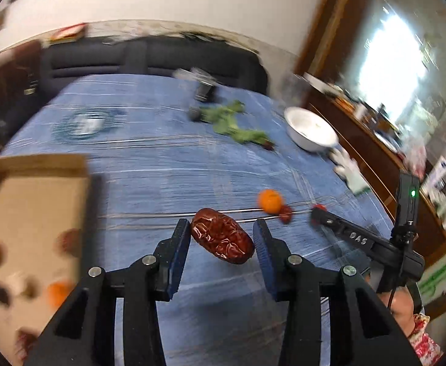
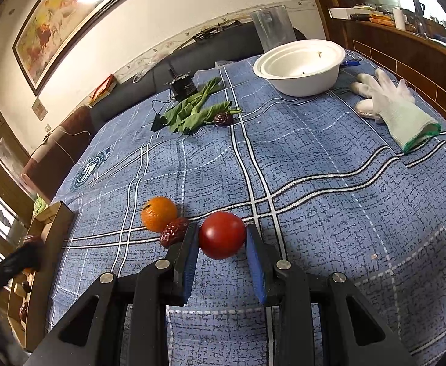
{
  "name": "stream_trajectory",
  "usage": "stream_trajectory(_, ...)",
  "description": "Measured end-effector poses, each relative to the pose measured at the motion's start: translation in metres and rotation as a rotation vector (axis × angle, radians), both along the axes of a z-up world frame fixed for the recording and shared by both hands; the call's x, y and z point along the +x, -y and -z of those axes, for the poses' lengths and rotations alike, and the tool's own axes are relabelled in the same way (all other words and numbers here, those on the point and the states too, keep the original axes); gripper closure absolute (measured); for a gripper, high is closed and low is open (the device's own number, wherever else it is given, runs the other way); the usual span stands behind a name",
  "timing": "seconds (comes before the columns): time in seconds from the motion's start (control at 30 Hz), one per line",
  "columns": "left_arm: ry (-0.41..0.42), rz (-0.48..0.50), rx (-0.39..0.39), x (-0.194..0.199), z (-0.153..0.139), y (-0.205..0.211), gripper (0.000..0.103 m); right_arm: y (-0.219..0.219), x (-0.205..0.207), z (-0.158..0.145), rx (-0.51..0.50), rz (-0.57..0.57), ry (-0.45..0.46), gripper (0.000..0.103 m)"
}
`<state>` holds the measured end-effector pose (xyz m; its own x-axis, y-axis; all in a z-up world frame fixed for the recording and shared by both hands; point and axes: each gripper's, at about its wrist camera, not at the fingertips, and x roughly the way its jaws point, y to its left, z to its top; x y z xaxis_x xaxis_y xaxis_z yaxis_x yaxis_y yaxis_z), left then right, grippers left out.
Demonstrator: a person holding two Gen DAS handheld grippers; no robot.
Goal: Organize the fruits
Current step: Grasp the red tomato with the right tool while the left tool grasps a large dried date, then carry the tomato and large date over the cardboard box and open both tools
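A wrinkled, glossy dark-red dried date (image 1: 222, 235) sits clenched between the blue-padded fingers of the left gripper (image 1: 223, 238), lifted above the blue plaid tablecloth (image 1: 168, 164) that covers the worktop. At nine o'clock from it in the left wrist view, an open brown cardboard box (image 1: 37, 201) holds blurred orange and dark fruits. At one o'clock from the date lies a small round orange mandarin (image 1: 270, 201) with a second dried red date (image 1: 285, 213) touching it.

In the right wrist view, the fingers of the right gripper (image 2: 222, 238) are clamped on a smooth round red tomato (image 2: 222, 235) that rests low on the cloth, with the mandarin and the second date just beside it at ten o'clock.

Farther back, at twelve o'clock, a bunch of green leafy vegetable (image 2: 192, 109) lies with another dark dried date (image 2: 223, 119) at its right end. A white round disposable bowl (image 2: 302, 73) stands at one o'clock and a white knitted work glove with a green cuff (image 2: 397, 106) lies at two o'clock near the worktop's edge. A small black device with a cable (image 2: 181, 87) sits beyond the leaves, in front of a dark sofa (image 2: 192, 58), and a framed painting (image 2: 64, 21) hangs on the wall.
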<state>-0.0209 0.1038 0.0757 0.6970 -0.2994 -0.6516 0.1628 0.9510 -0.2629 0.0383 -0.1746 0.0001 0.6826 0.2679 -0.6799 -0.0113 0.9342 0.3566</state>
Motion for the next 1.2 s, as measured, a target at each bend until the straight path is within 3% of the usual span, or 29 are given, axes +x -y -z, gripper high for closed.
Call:
stream_trajectory(0.23,0.006,-0.274,0.037,-0.051,-0.015,-0.114,0.061,-0.018,-0.002,-0.009,-0.057,-0.028,0.008,0.070)
stream_trajectory(0.47,-0.030,-0.426,0.055,-0.081,-0.004,-0.186,0.061,-0.083,-0.016,-0.044,-0.027,-0.185,0.046,0.070)
stream_trajectory(0.6,-0.067,-0.441,0.043,-0.084,0.011,-0.197,0.061,-0.149,-0.027,-0.057,-0.023,-0.346,0.056,0.069)
stream_trajectory(0.87,-0.134,-0.435,0.093,-0.085,0.031,-0.200,0.061,-0.269,-0.060,-0.052,-0.065,-0.630,0.057,0.069)
stream_trajectory(0.97,-0.149,-0.448,0.093,-0.087,0.037,-0.206,0.061,-0.303,-0.069,-0.044,-0.130,-0.695,0.064,0.069)
stream_trajectory(1.2,-0.142,-0.452,0.094,-0.089,0.037,-0.212,0.061,-0.337,-0.079,-0.021,-0.252,-0.748,0.063,0.069)
